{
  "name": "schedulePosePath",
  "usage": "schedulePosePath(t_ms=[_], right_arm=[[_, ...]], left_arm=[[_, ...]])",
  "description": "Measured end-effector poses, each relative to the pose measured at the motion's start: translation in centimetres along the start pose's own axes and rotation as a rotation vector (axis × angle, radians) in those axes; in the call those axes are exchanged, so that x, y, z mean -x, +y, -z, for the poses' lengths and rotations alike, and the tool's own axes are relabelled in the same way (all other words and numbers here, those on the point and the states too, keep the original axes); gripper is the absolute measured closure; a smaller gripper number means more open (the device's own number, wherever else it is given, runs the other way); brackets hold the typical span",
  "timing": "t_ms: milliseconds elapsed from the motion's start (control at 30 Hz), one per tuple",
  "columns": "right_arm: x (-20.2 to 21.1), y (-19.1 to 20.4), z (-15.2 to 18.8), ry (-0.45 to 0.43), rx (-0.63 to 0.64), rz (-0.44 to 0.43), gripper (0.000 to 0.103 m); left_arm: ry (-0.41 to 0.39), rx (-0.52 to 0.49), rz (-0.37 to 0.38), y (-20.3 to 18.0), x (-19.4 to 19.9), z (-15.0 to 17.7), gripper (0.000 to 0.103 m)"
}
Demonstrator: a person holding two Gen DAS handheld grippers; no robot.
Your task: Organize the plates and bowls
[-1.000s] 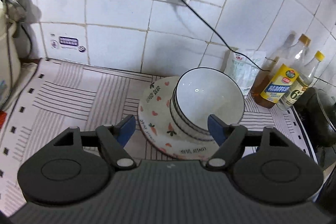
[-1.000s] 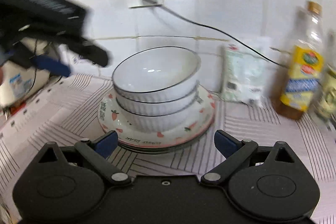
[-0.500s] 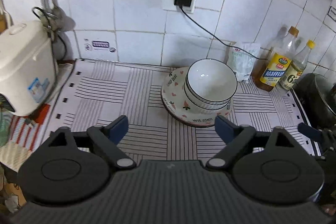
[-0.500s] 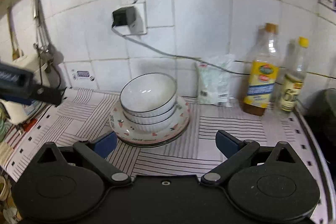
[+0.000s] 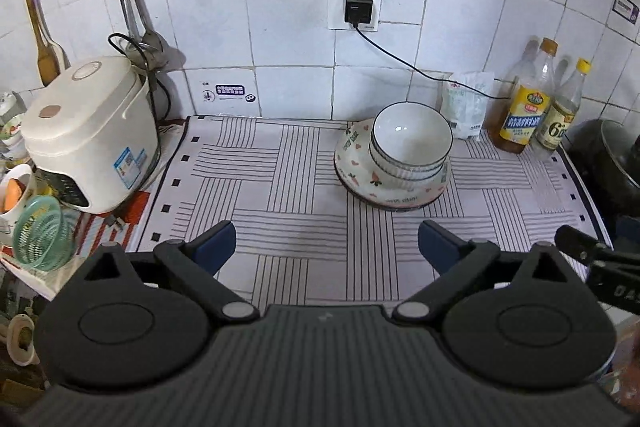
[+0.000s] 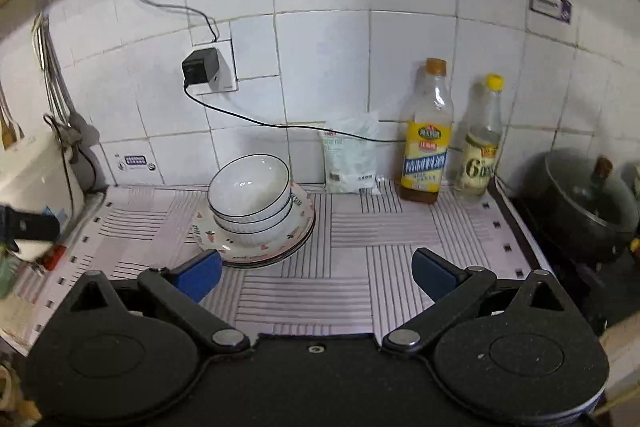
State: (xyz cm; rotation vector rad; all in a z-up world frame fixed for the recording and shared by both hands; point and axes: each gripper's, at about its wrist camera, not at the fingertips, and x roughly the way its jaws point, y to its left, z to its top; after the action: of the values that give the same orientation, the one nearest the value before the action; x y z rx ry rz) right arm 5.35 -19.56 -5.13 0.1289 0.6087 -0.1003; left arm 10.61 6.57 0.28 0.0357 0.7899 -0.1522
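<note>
The bowls [image 5: 410, 151] are sitting nested on the plates [image 5: 394, 193] near the bench's back edge, saving space; both the left gripper [image 5: 326, 247] and right gripper [image 6: 316, 273] are hovering released, holding nothing.

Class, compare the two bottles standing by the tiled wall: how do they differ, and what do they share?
The taller bottle has a brownish-orange cap and a yellow-and-blue label; the shorter bottle has a yellow cap and a paler label with a large 6. The taller holds amber liquid at its base; the shorter looks clear. Both stand upright, capped, against the wall.
</note>
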Motion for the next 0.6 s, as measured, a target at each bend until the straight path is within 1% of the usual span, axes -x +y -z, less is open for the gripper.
schedulePosePath(t_ms=[67,133,300,433,600], right_arm=[[1.0,0.0,0.0,0.018,-0.009,-0.029,0.000],[2.1,0.5,0.0,0.015,0.027,-0.055,0.000],[4.3,2.4,0.4,-0.001,0.127,-0.008,0.000],[5.4,3.1,0.8,-0.006,0.143,-0.017,0.000],[6.1,3.1,1.2,-0.009,0.132,-0.011,0.000]], left_arm=[[-0.009,-0.014,-0.006,-0.1,0.4,0.4,0.004],[-0.010,-0.026,-0.018,-0.3,0.8,0.7,0.004],[-0.024,-0.046,-0.028,-0.5,2.2,1.6,0.004],[-0.022,-0.037,-0.042,-0.5,3.1,2.1,0.004],[0.011,-0.046,-0.065,-0.7,3.4,2.3,0.004]])
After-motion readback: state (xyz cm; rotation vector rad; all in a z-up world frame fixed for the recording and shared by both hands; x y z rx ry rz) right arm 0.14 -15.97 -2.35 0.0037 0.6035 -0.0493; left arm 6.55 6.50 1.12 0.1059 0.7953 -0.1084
